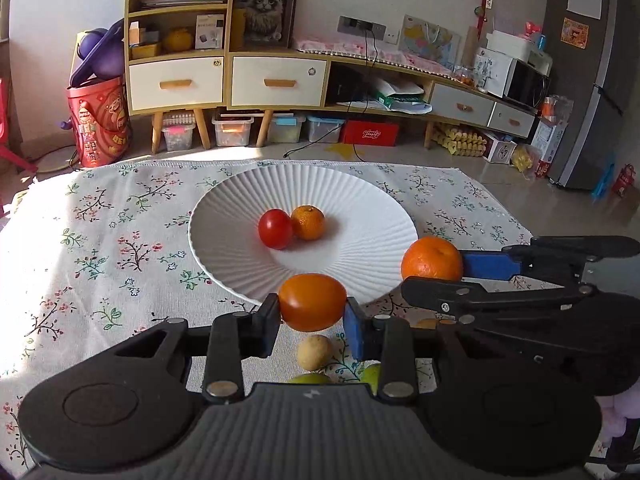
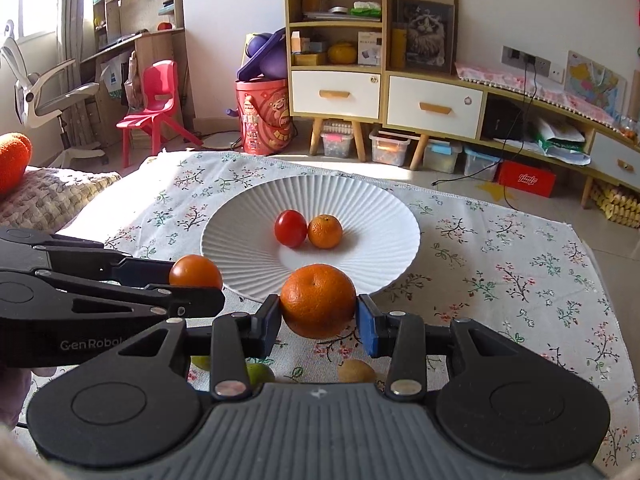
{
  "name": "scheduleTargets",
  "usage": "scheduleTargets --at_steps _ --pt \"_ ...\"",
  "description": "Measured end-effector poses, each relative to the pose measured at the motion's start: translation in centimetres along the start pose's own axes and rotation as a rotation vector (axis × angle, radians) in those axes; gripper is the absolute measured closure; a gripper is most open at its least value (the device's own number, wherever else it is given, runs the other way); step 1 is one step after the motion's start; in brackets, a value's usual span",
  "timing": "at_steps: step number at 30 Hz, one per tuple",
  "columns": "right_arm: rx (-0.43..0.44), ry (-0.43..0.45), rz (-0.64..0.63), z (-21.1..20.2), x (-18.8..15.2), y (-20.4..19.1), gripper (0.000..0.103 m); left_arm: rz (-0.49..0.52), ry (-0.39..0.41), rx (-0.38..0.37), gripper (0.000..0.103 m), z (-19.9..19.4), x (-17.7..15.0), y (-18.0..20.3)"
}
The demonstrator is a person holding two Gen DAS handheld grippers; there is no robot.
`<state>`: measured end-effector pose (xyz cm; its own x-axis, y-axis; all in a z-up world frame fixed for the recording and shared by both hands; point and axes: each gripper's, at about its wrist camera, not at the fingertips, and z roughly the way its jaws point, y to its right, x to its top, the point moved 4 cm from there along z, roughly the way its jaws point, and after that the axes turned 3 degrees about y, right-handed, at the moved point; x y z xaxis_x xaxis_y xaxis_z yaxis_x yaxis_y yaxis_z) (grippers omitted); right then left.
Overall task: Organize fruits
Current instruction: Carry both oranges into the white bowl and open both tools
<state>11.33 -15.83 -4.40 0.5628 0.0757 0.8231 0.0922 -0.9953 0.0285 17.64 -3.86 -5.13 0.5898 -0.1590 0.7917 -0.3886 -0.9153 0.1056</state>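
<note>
Left tongs (image 1: 312,314) clenched on a smooth orange fruit (image 1: 312,302); right tongs (image 2: 318,320) clenched on a dimpled orange (image 2: 318,300); both held over the near rim of the white plate (image 1: 240,272) on the counter. Risk, as judged: released on the sloping rim, either fruit may roll into the tomato (image 1: 275,229) and small orange (image 1: 307,222), or off the plate.

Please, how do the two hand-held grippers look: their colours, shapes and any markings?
The left gripper and the right gripper are matt black with ribbed grey bases, round side discs, silver rivets and blue pads on the jaws. The left gripper's side bears pale lettering, partly hidden.
</note>
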Motion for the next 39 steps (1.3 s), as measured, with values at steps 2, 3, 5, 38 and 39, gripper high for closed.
scheduleTargets --at_steps 2,3,5,38,39 --pt "0.001 -0.007 0.000 0.7 0.5 0.3 0.066 0.000 0.006 0.013 0.084 0.8 0.4 -0.4" --pt "-0.001 -0.011 0.003 1.0 0.7 0.5 0.066 0.002 0.007 0.019 0.084 1.2 0.4 -0.6" --pt "-0.002 -0.017 0.011 1.7 1.0 0.9 0.066 0.004 0.005 0.029 0.084 2.1 0.6 -1.0" --pt "0.017 -0.086 0.045 6.3 2.4 2.5 0.057 0.076 -0.036 0.030 0.069 6.4 2.3 -2.4" --pt "0.017 -0.086 0.045 6.2 2.4 2.5 0.056 0.069 -0.036 0.028 0.066 6.3 2.3 -2.5"
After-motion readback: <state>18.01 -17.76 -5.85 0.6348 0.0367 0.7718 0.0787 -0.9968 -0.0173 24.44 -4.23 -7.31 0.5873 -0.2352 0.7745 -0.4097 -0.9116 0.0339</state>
